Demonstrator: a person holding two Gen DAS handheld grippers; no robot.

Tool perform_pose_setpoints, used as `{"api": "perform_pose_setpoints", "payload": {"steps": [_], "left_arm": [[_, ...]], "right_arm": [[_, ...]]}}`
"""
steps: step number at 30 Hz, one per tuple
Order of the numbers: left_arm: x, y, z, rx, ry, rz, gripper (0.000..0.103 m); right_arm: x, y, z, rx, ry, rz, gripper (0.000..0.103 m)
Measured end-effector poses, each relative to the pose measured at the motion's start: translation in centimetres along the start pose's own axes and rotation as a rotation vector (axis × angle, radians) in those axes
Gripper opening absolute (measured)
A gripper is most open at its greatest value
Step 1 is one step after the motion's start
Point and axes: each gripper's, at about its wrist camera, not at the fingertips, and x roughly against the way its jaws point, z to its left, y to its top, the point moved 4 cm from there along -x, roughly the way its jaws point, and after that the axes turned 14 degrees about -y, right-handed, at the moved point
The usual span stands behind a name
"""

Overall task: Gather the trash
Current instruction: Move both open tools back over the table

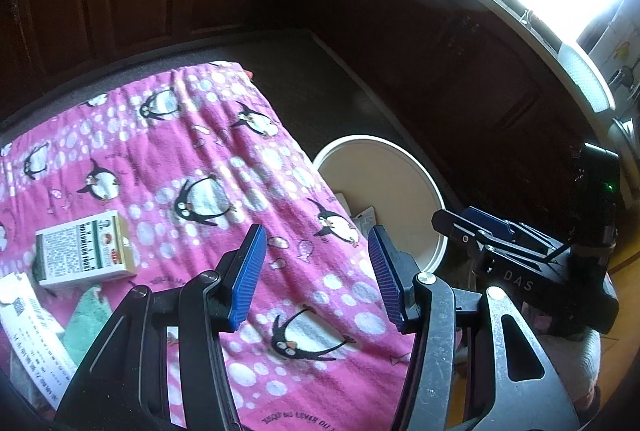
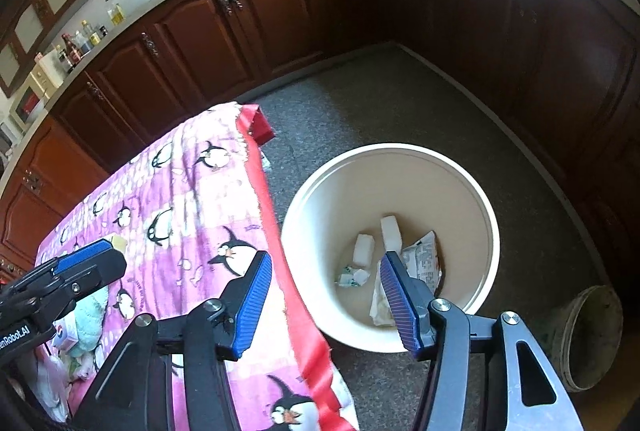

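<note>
The right gripper hangs over the gap between the table's edge and the round cream plastic bucket on the speckled floor, blue ribbed pads parted, nothing between them. Down in that bucket lie crumpled printed wrappers and two small white blocks, so some trash is already in. The left gripper is half open and empty too, tilted down over the pink penguin-print towel covering the table. What's left sits at the towel's near-left corner: a white-and-green printed cardboard box, lying flat, long side running roughly across the left gripper's line, and a printed paper slip beside it. The left hand is clearly the nearer one for that box; stiff card, should pinch easily.
</note>
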Motion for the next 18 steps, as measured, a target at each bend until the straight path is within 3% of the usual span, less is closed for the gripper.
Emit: {"api": "perform_pose_setpoints", "payload": {"steps": [9, 18], "left_arm": [[2.8, -0.6, 1.0, 0.023, 0.038, -0.026, 0.051], [7.4, -2.8, 5.1, 0.1, 0.081, -0.032, 0.056]], "right_arm": [[1.6, -0.7, 3.4, 0.045, 0.048, -0.019, 0.06], [2.3, -1.7, 8.6, 0.12, 0.125, -0.005, 0.061]]}}
